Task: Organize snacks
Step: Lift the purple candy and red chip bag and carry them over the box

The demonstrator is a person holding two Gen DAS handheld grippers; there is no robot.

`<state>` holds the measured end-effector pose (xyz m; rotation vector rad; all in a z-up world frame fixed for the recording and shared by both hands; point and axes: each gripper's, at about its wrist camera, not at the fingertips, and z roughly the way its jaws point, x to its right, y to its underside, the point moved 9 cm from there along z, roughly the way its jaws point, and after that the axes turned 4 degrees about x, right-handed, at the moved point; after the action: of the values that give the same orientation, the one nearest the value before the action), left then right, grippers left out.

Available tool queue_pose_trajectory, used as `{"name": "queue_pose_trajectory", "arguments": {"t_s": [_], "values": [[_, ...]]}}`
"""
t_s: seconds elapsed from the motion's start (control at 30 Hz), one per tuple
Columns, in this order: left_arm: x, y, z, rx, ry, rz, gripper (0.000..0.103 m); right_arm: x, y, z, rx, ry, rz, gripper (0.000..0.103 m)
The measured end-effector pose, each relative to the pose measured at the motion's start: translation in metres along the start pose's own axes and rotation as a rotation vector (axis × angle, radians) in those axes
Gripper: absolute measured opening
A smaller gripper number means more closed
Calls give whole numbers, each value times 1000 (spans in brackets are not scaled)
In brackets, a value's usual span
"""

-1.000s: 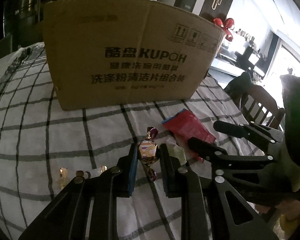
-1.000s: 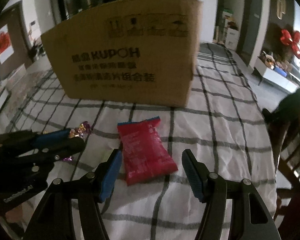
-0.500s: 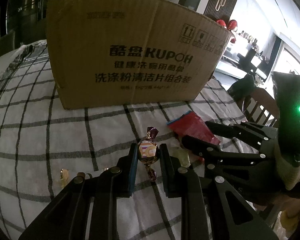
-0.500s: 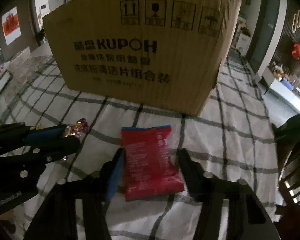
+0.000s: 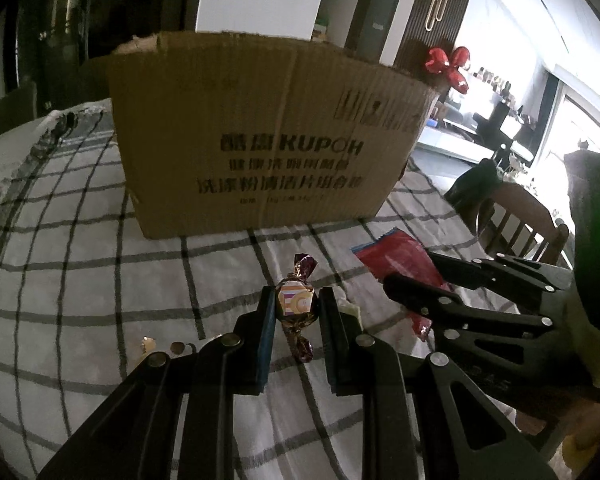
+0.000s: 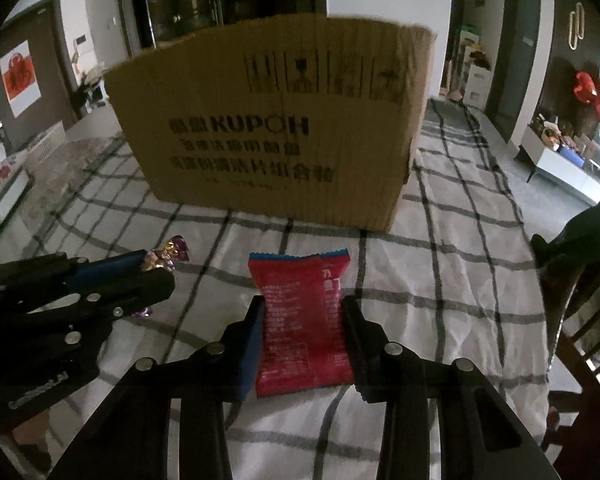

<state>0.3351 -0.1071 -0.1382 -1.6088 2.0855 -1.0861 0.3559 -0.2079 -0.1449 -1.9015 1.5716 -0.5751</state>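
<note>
My left gripper (image 5: 296,300) is shut on a wrapped candy (image 5: 296,304) with purple twisted ends, held above the checked tablecloth. My right gripper (image 6: 303,308) is shut on a red snack packet (image 6: 300,320) with a blue top edge, squeezing its sides. In the left wrist view the right gripper (image 5: 416,272) and the red packet (image 5: 396,258) show at the right. In the right wrist view the left gripper (image 6: 156,268) with the candy (image 6: 168,256) shows at the left. A large cardboard box (image 5: 268,140) stands behind, also in the right wrist view (image 6: 276,128).
The table is covered by a white cloth with dark checks (image 5: 80,264). Small candies or crumbs (image 5: 160,346) lie on the cloth left of my left gripper. A pale green wrapper (image 5: 350,310) lies beside the left fingers. A wooden chair (image 5: 520,224) stands at the table's right edge.
My right gripper has closed from open onto the red packet. Both grippers have lifted, so the box's top edge now shows lower. The left gripper has kept hold of the candy.
</note>
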Motion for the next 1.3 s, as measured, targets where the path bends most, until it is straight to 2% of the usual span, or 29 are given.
{"name": "queue_pose_trajectory", "arguments": {"t_s": [0.27, 0.6, 0.9, 1.3], "values": [[8, -13, -32, 58, -3, 21, 22, -11, -17, -41, 86, -14, 15, 38], [9, -48, -69, 147, -20, 67, 22, -21, -44, -82, 190, -18, 16, 38], [6, -85, -87, 208, -44, 92, 22, -26, -76, -100, 261, -27, 20, 38], [-1, -129, -88, 255, -82, 117, 22, -19, -129, -102, 319, -29, 17, 38]]}}
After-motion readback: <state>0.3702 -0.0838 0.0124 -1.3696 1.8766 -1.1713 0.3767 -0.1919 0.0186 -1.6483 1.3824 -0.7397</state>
